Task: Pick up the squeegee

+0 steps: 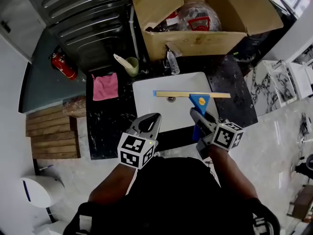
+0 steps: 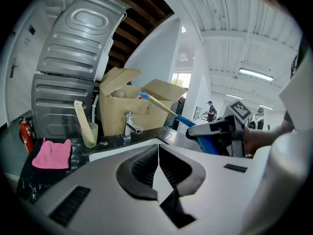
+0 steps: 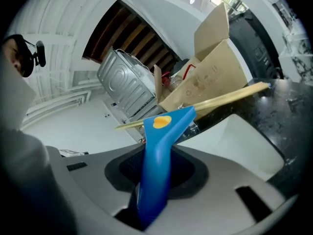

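Note:
The squeegee [image 1: 197, 100] has a blue handle, a yellow dot and a long tan blade. It hangs in the air above the white sink [image 1: 146, 102], blade level across it. My right gripper [image 1: 198, 114] is shut on the blue handle [image 3: 157, 170], which runs up between the jaws to the blade [image 3: 220, 101]. My left gripper [image 1: 149, 124] is to the left of it, over the sink's near edge, its jaws closed together with nothing in them [image 2: 157, 166]. From the left gripper view the squeegee [image 2: 168, 111] and the right gripper [image 2: 220, 131] show at right.
A black counter [image 1: 105, 121] surrounds the sink, with a tap [image 1: 172, 62] behind it. An open cardboard box [image 1: 195, 18] of clutter stands at the back, a cup with a utensil [image 1: 129, 65] and a pink cloth [image 1: 105, 86] to the left. A red fire extinguisher [image 1: 63, 65] lies on the floor.

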A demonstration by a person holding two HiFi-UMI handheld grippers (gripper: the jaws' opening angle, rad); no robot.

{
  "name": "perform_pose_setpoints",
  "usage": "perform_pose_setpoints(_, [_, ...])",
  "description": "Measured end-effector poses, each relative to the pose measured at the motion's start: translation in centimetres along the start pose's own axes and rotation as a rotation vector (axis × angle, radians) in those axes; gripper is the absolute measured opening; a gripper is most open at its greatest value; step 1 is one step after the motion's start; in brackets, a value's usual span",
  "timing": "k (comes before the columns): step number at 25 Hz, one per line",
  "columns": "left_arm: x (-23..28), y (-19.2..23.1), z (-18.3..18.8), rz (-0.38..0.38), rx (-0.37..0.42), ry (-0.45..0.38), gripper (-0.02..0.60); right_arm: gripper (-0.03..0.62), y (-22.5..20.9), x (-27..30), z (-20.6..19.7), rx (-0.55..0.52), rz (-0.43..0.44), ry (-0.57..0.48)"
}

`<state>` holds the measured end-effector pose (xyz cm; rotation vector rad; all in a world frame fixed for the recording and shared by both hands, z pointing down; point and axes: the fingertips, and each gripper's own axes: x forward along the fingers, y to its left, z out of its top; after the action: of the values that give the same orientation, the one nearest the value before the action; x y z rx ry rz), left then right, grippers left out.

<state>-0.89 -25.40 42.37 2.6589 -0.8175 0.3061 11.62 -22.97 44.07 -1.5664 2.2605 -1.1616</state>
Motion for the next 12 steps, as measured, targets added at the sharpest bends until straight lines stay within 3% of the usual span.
perform_pose_setpoints(12, [1.1, -6.5, -0.2, 0.097, -0.015, -0.049, 0.017, 0.109, -1.5, -5.0, 0.8, -0.043, 0.113, 0.029])
